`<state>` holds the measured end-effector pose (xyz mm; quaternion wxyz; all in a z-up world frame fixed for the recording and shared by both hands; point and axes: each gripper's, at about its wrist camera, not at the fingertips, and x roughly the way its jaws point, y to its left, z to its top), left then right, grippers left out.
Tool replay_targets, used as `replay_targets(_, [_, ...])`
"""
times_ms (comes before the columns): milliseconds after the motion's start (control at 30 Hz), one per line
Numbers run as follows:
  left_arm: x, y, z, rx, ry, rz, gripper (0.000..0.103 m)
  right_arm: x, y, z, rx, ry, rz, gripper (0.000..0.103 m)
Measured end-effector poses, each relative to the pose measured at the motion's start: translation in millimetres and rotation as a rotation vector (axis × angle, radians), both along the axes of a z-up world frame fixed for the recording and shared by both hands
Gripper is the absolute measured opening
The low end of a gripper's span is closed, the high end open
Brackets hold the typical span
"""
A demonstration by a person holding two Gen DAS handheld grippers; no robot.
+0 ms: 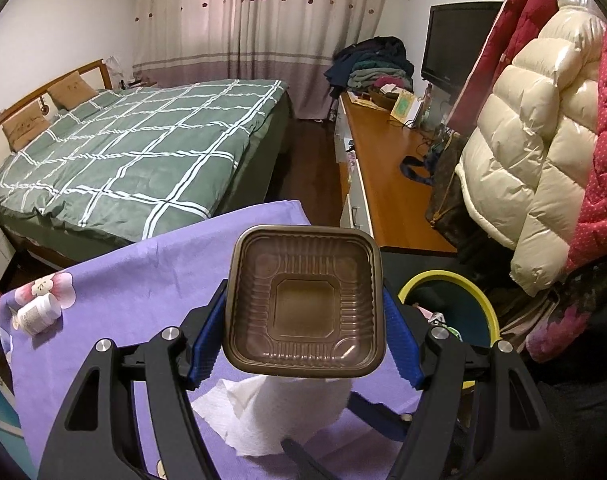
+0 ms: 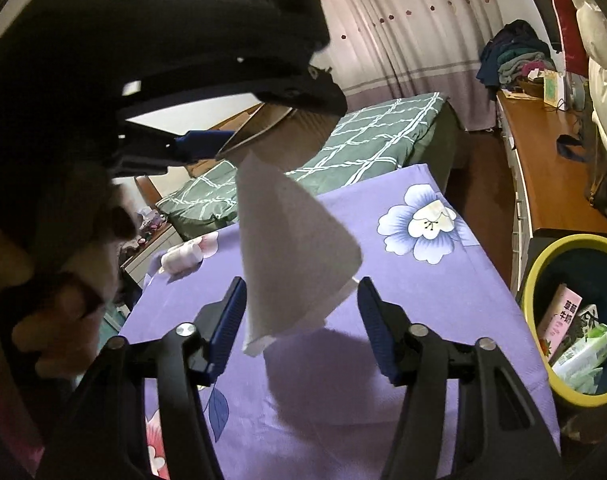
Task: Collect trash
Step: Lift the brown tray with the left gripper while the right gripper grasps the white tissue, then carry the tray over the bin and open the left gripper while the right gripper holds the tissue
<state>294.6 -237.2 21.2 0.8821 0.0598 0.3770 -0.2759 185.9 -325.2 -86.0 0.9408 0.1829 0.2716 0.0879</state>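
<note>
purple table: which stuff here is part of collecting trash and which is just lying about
Part of the job:
- brown plastic tray, held in the left gripper
- white paper towel, hanging under the tray, between the open right gripper fingers
- yellow-rimmed bin
- small white bottle, probably trash

Just lying about:
- bed
- TV
- jackets

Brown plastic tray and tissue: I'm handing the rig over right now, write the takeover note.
Left gripper: shut on the brown plastic tray, held above the purple cloth.
Right gripper: open; the white tissue hangs between its fingers, apparently from under the tray, not gripped.
Bin: at the table's right, already holding cartons and wrappers.
White bottle: lying at the cloth's far left.
Left: drop tray and tissue in the bin, then probably the bottle.
</note>
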Motion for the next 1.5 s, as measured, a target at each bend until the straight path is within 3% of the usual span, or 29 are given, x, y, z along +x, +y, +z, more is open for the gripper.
replay_targets(100, [-1,5,2,-0.017,0.003,-0.005,0.07,3,1,-2,0.014,0.006,0.017,0.036])
replay_targets(167, [-2,6,4,-0.025,0.001,-0.007,0.07,3,3,-2,0.016,0.004,0.031,0.019])
replay_targets(200, [-2,7,4,-0.027,0.0,-0.007,0.07,3,5,-3,0.017,0.005,0.043,0.004])
replay_targets(233, [-3,7,5,-0.029,-0.001,-0.007,0.07,2,7,-3,0.016,0.002,0.049,0.001])
replay_targets(400, [-1,10,8,-0.04,-0.008,0.001,0.07,-8,12,-2,-0.057,-0.013,0.06,0.001])
replay_targets(600, [-1,8,20,-0.037,-0.044,0.005,0.07,-31,1,-19,-0.166,0.088,0.065,0.001])
replay_targets(733, [0,-7,16,-0.021,-0.034,-0.024,0.07,-58,-6,-28,-0.243,0.091,0.044,0.001])
replay_targets(1067, [0,-105,-20,0.029,0.061,-0.2,0.07,-99,-22,-56,-0.279,0.11,-0.01,0.001])
replay_targets(1333, [-13,-199,-50,0.077,0.092,-0.362,0.07,-121,-32,-55,-0.272,0.079,-0.031,0.001])
replay_targets(1500, [-36,-251,-86,0.162,0.125,-0.491,0.07,-121,-39,-56,-0.245,0.071,-0.034,0.001])
